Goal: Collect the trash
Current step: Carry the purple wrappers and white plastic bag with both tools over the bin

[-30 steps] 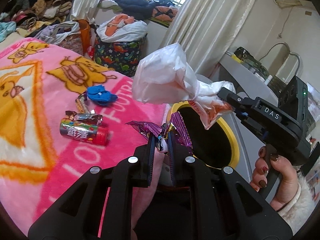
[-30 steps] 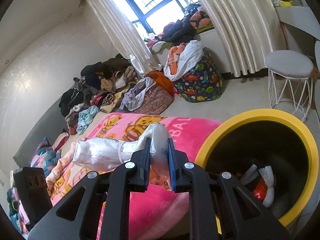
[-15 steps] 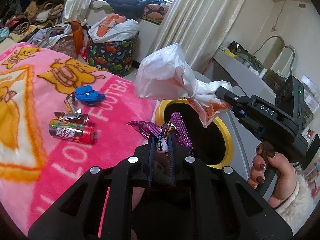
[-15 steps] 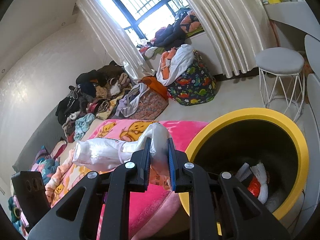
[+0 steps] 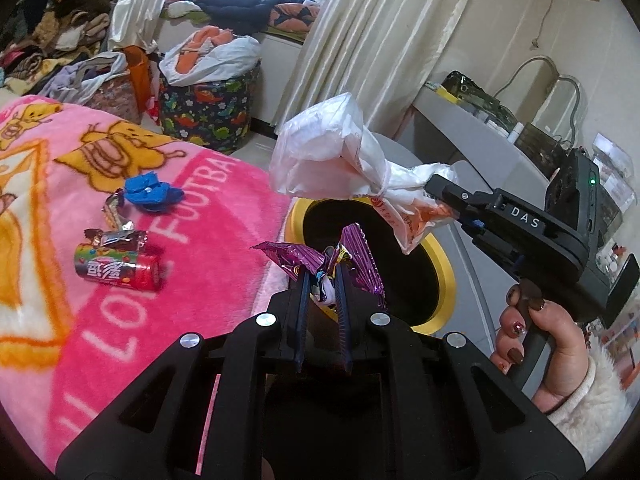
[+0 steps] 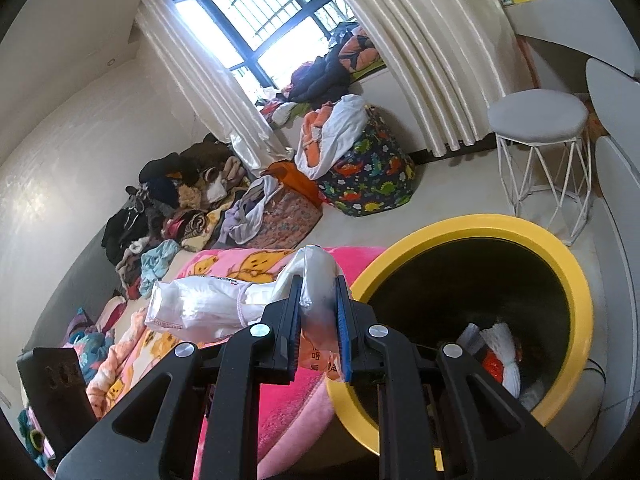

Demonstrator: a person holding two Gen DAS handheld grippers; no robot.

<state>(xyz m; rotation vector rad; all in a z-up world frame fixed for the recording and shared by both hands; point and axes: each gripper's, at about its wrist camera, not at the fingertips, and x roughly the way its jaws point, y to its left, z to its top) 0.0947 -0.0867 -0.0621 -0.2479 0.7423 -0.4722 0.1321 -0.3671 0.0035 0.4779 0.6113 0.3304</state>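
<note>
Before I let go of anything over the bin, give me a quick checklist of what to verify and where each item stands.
1. Left gripper shut on the purple wrapper: ok.
2. Right gripper shut on the white plastic bag: ok.
3. Mouth of the yellow-rimmed bin unobstructed, some trash already at its bottom: ok.
4. Purple wrapper over the opening: looks so in the left wrist view, ok.
5. White plastic bag fully over the opening: not ok; in the right wrist view its bulk hangs over the pink blanket, left of the rim.
6. Trash left on the blanket: not ok; red can, foil wrappers and blue scrap remain.
</note>
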